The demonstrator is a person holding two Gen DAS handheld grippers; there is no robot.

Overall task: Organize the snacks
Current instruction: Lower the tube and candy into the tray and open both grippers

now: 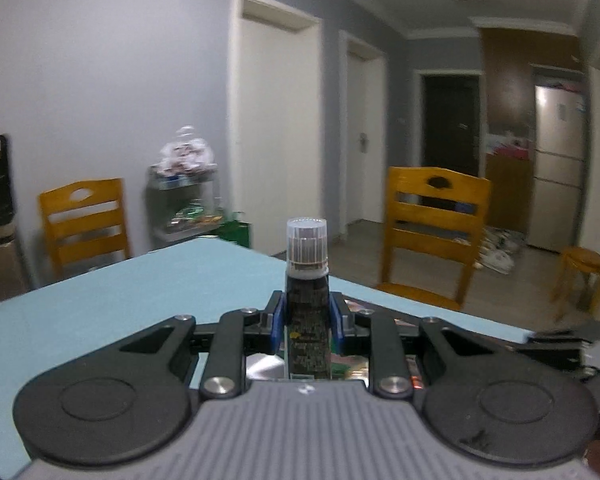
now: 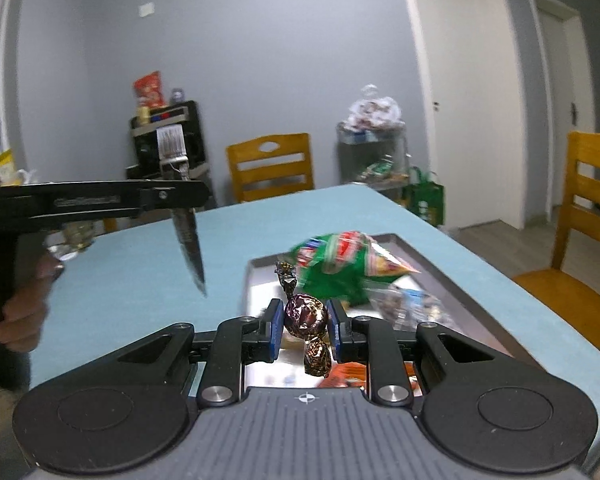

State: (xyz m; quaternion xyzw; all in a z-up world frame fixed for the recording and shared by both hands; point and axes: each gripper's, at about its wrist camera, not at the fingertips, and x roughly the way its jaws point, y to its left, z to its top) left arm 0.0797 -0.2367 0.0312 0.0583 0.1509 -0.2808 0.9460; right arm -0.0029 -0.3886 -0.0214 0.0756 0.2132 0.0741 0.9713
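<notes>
snacks: a foil-wrapped candy (image 2: 305, 316) is pinched at its round middle between the pads of the right gripper (image 2: 303, 330), twisted ends sticking up and down. it looks light, crinkly and a bit slippery, so the belly is probably the safest hold. it hangs over the near end of the metal tray (image 2: 452, 276).

the left gripper (image 1: 307, 320) is clamped on a dark tube with a clear cap (image 1: 306, 280), gripped mid-body and upright. the tube looks stiff and light, and may swing if held low.

a green chip bag (image 2: 340, 268) lies in the tray; it is probably soft and puffy, best taken by an edge.

the tray rim is raised, so lift over it. the blue table (image 1: 140, 288) has open room left of the tray. the table edge and a wooden chair (image 1: 432, 232) are near on the right.
</notes>
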